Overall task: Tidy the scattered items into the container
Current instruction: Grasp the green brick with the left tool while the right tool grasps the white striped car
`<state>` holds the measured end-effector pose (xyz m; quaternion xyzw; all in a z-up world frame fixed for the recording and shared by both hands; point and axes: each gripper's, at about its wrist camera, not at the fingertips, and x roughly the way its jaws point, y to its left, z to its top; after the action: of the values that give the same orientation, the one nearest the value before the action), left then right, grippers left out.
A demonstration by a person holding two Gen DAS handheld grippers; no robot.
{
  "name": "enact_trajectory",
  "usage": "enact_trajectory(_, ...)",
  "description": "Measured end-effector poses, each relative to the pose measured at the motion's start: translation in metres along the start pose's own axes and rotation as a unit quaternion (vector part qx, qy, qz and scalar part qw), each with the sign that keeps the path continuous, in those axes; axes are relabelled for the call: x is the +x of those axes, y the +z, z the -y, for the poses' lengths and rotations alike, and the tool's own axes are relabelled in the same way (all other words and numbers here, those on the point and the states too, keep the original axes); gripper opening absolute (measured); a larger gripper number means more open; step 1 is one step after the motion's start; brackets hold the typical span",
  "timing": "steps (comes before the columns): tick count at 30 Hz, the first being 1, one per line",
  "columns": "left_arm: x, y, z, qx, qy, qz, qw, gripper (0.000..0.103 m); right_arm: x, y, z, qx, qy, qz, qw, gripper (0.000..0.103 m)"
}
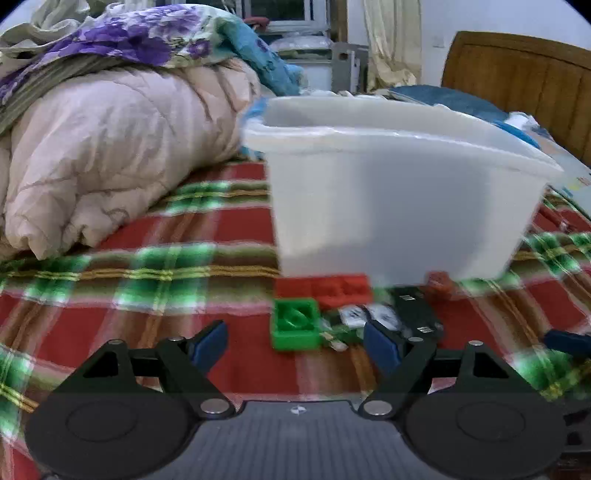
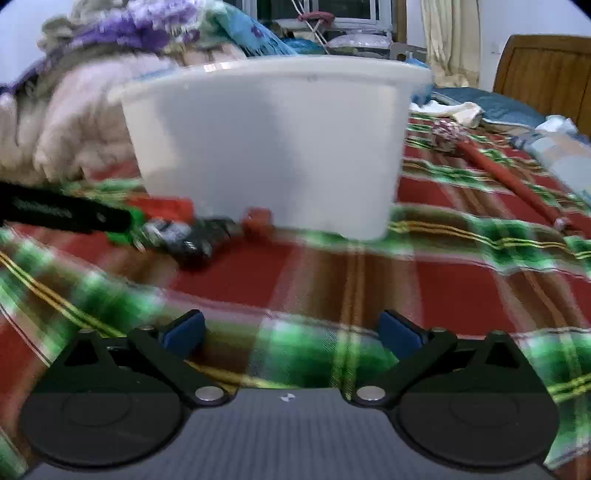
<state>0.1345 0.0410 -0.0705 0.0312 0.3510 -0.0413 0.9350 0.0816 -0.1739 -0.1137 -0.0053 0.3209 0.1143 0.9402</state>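
Sitting upright, the white container (image 1: pixel 399 206) — both tools (image 1: pixel 295 345) (image 2: pixel 291 334) spread apart, empty.

Red and green plaid bedspread (image 1: pixel 147 266), pale pink quilt (image 1: pixel 110 147) bundled at left, purple floral blanket (image 1: pixel 140 37) on top, wooden headboard (image 1: pixel 517 74), cream curtain (image 1: pixel 391 40), window (image 2: pixel 332 9) behind

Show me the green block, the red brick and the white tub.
green block (image 1: pixel 295 325): left wrist view, its top face.
red brick (image 1: pixel 325 288): left wrist view, its top surface.
white tub (image 2: pixel 266 147): right wrist view, its front wall.
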Motion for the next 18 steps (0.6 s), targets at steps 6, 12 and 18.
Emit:
enact_trajectory(6,0.029,0.000,-0.012,-0.012,-0.034,-0.021,0.9991,0.084,0.012,0.024,-0.026,-0.010,0.009,0.023,1.000,0.094)
enact_trajectory(12,0.034,-0.008,-0.025,-0.007,-0.052,-0.024,0.9984,0.085,0.036,0.034,-0.048,-0.039,-0.027,0.016,0.999,0.088)
enact_trajectory(18,0.033,-0.011,-0.034,0.023,-0.047,-0.017,0.9985,0.081,0.038,0.029,-0.040,-0.009,-0.052,0.015,0.998,0.081)
